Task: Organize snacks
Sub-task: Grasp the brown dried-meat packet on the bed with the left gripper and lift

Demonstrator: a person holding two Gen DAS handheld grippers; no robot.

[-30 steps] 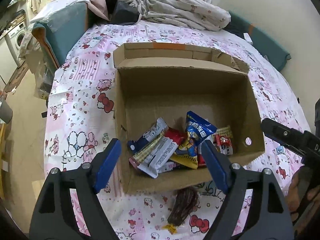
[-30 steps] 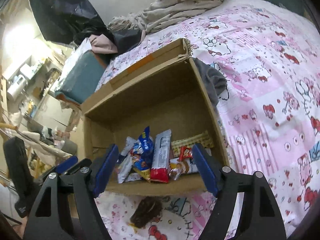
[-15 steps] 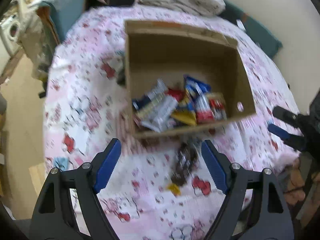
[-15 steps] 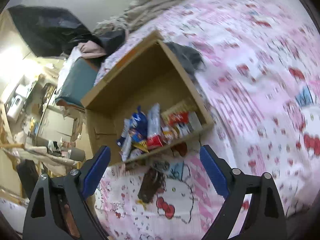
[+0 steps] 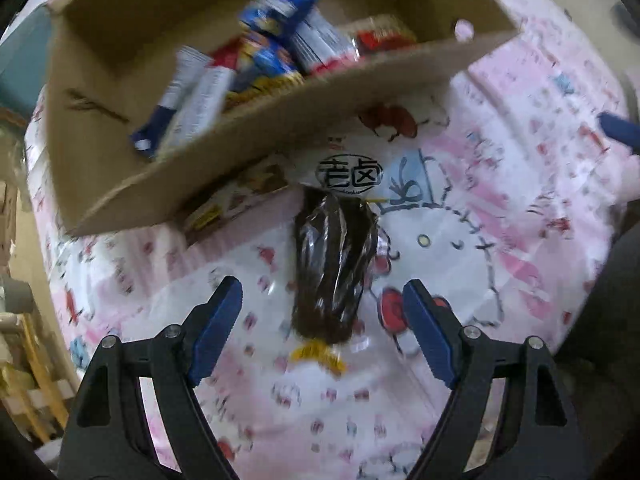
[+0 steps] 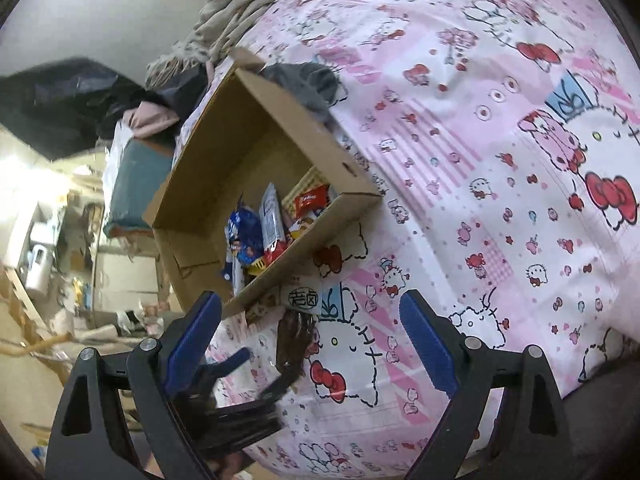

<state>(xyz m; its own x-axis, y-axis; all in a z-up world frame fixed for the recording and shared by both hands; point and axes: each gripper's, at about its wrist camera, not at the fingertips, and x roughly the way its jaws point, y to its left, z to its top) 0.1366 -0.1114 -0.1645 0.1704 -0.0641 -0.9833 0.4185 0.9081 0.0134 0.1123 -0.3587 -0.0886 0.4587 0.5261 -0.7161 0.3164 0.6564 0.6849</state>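
A dark brown snack packet (image 5: 334, 264) lies on the pink patterned sheet just in front of the cardboard box (image 5: 280, 120). The box holds several wrapped snacks (image 5: 256, 60). My left gripper (image 5: 322, 326) is open, low over the sheet, its blue fingers either side of the packet's near end, apart from it. My right gripper (image 6: 310, 340) is open and empty, higher up. In the right wrist view the packet (image 6: 296, 340) lies near the box (image 6: 256, 184), with the left gripper (image 6: 248, 372) beside it.
A flat snack pack (image 5: 236, 196) lies partly under the box's front wall. A grey cloth (image 6: 308, 80) lies against the box's far side. Rumpled bedding (image 6: 240, 4) is at the bed's far end. The bed edge and floor clutter (image 6: 60, 264) are on the left.
My left gripper has dropped from above the box down to the brown packet in front of it. My right gripper has pulled back and risen. Both stay open.
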